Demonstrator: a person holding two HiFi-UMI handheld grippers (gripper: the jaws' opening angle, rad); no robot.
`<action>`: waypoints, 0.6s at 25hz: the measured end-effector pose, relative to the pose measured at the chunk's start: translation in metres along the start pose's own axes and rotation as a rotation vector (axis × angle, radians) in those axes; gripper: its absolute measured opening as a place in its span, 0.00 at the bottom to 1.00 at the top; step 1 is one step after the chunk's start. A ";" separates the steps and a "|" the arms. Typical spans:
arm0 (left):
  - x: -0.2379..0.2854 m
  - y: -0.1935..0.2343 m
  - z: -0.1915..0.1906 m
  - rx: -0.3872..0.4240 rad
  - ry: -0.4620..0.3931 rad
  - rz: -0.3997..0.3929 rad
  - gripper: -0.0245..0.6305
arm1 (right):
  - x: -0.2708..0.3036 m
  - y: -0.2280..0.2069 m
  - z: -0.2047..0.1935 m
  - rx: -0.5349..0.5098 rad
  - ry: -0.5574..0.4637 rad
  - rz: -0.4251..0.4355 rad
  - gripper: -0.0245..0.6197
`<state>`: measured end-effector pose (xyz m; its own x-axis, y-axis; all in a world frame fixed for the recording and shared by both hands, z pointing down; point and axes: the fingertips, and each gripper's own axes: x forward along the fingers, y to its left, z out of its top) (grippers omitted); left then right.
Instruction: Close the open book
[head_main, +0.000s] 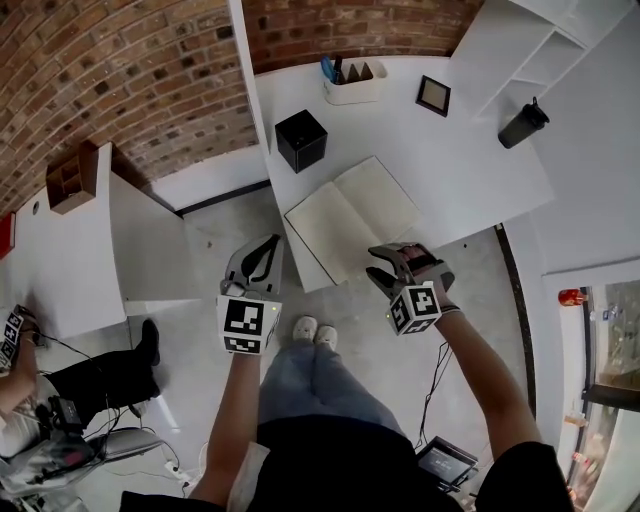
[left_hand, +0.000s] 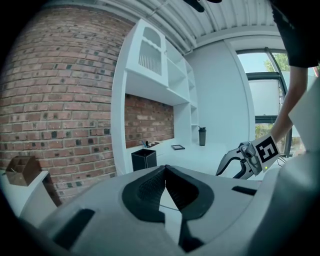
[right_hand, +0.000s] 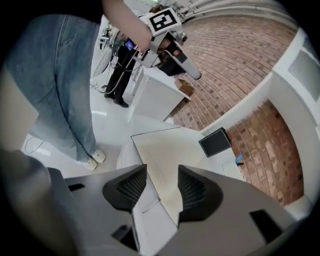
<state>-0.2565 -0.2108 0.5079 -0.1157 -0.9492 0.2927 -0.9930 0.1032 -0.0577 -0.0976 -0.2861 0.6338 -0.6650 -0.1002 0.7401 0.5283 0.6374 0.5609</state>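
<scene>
An open book (head_main: 352, 218) with blank cream pages lies flat at the front edge of the white desk (head_main: 470, 170). My right gripper (head_main: 378, 264) hovers just in front of the book's near edge, open, with nothing between its fingers. In the right gripper view the book (right_hand: 165, 150) shows through the gap of that gripper (right_hand: 162, 182). My left gripper (head_main: 268, 250) hangs off the desk to the left of the book, and its tips touch in the left gripper view (left_hand: 165, 168). It holds nothing.
On the desk stand a black cube box (head_main: 301, 140), a white organiser with pens (head_main: 355, 82), a small dark frame (head_main: 433, 95) and a dark bottle (head_main: 522, 124). A side table at the left carries a brown box (head_main: 72, 177). Shoes (head_main: 315, 328) stand on the floor below.
</scene>
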 end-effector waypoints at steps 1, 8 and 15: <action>-0.001 0.001 -0.002 -0.002 0.005 0.005 0.05 | 0.003 0.003 -0.004 -0.028 0.017 0.002 0.33; -0.009 0.008 -0.015 -0.009 0.034 0.038 0.05 | 0.022 0.014 -0.013 -0.203 0.076 -0.001 0.33; -0.016 0.017 -0.020 -0.017 0.051 0.070 0.05 | 0.032 0.016 -0.013 -0.282 0.114 -0.015 0.33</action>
<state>-0.2724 -0.1878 0.5215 -0.1857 -0.9230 0.3371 -0.9826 0.1743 -0.0639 -0.1033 -0.2892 0.6718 -0.6191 -0.2033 0.7585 0.6550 0.3991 0.6416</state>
